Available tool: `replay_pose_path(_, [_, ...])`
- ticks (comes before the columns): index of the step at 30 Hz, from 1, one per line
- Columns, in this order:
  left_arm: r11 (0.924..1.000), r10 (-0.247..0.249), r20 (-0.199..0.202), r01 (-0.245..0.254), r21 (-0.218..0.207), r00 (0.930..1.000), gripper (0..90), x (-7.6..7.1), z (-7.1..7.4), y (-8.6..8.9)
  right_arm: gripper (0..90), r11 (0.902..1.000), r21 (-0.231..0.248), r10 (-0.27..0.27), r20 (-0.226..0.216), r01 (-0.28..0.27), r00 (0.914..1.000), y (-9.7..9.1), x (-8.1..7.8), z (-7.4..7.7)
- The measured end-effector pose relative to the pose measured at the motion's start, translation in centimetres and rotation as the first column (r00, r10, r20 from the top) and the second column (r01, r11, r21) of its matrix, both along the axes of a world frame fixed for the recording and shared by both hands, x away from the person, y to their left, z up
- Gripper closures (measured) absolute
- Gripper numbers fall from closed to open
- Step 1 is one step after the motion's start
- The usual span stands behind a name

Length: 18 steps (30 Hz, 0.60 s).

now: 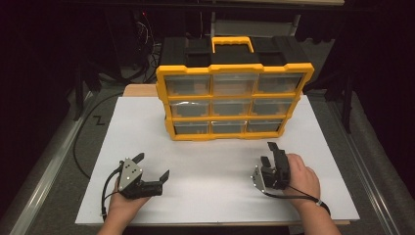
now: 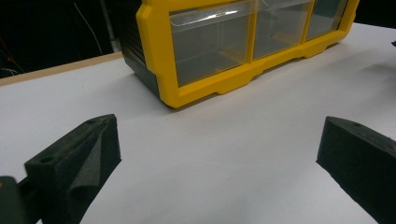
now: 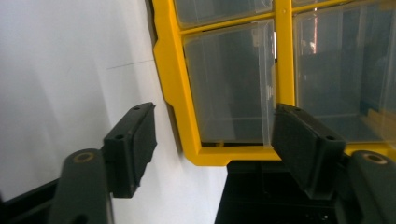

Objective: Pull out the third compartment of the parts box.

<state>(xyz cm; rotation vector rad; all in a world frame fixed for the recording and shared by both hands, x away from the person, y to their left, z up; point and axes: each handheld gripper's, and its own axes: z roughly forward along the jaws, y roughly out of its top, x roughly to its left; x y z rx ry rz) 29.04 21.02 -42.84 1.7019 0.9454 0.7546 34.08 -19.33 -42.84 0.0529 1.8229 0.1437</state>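
The plastic organiser case (image 1: 235, 100) is yellow-framed with a black body, a yellow handle and clear, greyish drawer fronts. It stands on a plain white surface (image 1: 210, 161). Both grippers, left (image 1: 151, 167) and right (image 1: 269, 152), are black.

A yellow-framed drawer cabinet (image 1: 234, 100) stands upright toward twelve o'clock on the white table top, its front facing six o'clock. The body behind the frame is black, and a yellow carry handle (image 1: 233, 44) sits on top at the middle. The front holds nine clear drawers in three rows of three (all of them pushed in flush with the frame). Through the see-through fronts the insides look dark, and what they hold cannot be told. In the left gripper view the cabinet's bottom corner (image 2: 173, 95) rests flat on the white surface; the right gripper view shows it (image 3: 173, 84) turned on its side.
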Motion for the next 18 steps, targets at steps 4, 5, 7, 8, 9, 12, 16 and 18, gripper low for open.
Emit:
replay_pose_path(4, [1.0000,-0.006,-0.002,0.006,-0.002,1.0000,0.4,0.1,0.0,0.1,37.9,0.9999,-0.005,-0.013,0.014,0.013,0.9998,0.5,0.4,0.3])
replay_pose_path(5, [1.0000,-0.009,-0.006,0.009,-0.001,0.9999,0.4,0.1,-0.1,0.0,38.4,0.9999,-0.003,-0.017,0.012,0.017,0.9998,0.6,0.6,0.3])
replay_pose_path(7, [0.9999,-0.011,-0.008,0.011,0.000,0.9999,0.4,0.2,-0.1,0.0,39.4,0.9998,-0.002,-0.022,0.016,0.022,0.9996,0.7,0.7,0.4])
replay_pose_path(8, [0.9999,-0.017,-0.006,0.017,0.001,0.9998,0.4,0.1,-0.1,-0.1,40.9,0.9999,-0.004,-0.016,0.028,0.016,0.9995,0.9,0.9,0.8])
replay_pose_path(9, [0.9999,-0.017,-0.006,0.017,0.001,0.9998,0.4,0.1,-0.1,-0.1,40.9,0.9999,-0.004,-0.016,0.028,0.016,0.9995,0.9,0.9,0.8])
replay_pose_path(12, [0.9998,-0.022,-0.001,0.022,0.002,0.9998,0.4,0.0,-0.1,-0.1,43.2,0.9999,-0.001,-0.012,0.053,0.012,0.9985,1.1,1.1,1.3])
replay_pose_path(16, [0.9998,-0.021,-0.002,0.021,0.001,0.9998,0.4,0.1,-0.1,-0.1,44.8,1.0000,-0.004,0.004,0.095,-0.004,0.9954,1.3,1.5,2.1])
replay_pose_path(18, [0.9998,-0.022,-0.004,0.022,0.003,0.9997,0.4,0.1,-0.1,-0.1,45.9,1.0000,0.002,0.008,0.105,-0.008,0.9944,1.4,1.5,2.4])
